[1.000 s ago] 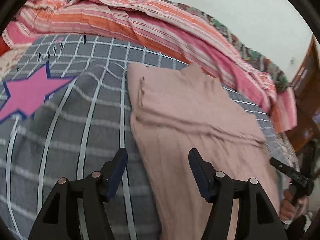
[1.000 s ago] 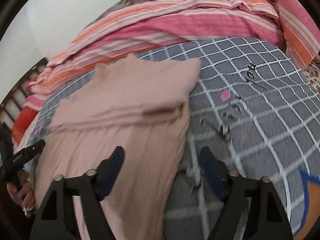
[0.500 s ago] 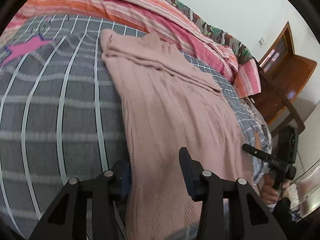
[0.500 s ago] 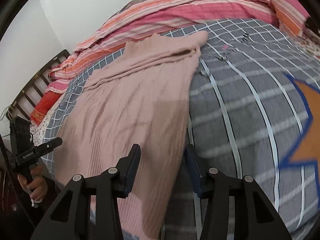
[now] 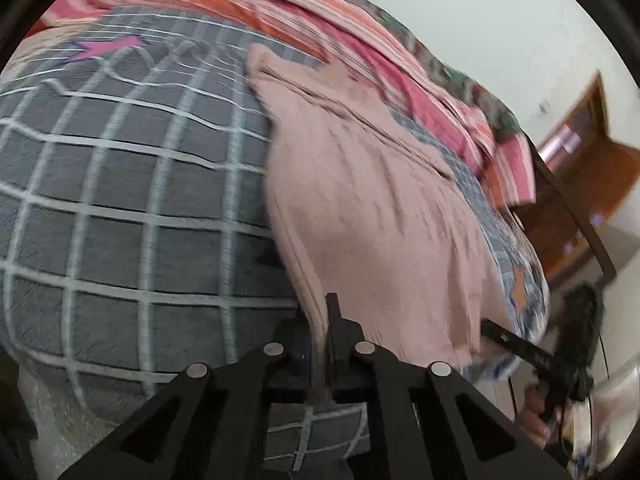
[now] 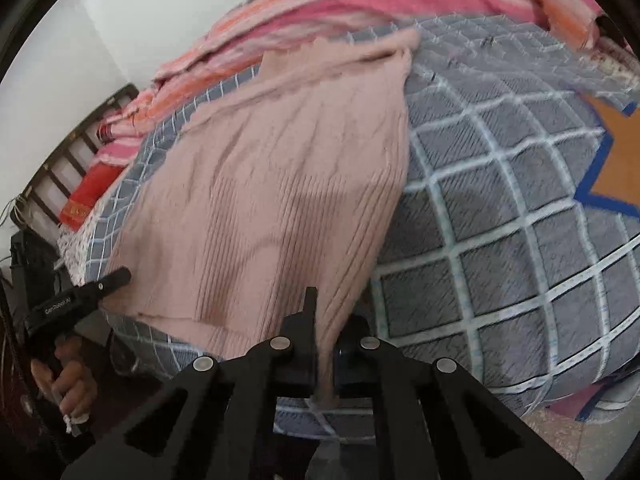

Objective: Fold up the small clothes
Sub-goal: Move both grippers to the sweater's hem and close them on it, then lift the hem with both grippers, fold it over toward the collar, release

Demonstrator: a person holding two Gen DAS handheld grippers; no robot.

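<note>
Dusty-pink ribbed garment (image 5: 372,216) on a grey white-checked cover (image 5: 120,184), pink-and-orange striped blanket (image 6: 360,4) behind

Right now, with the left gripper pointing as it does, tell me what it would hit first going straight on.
The left gripper, shut on the pink garment's near hem, would likely push along that garment lying on the grey checked bedspread; depth is unclear.
</note>
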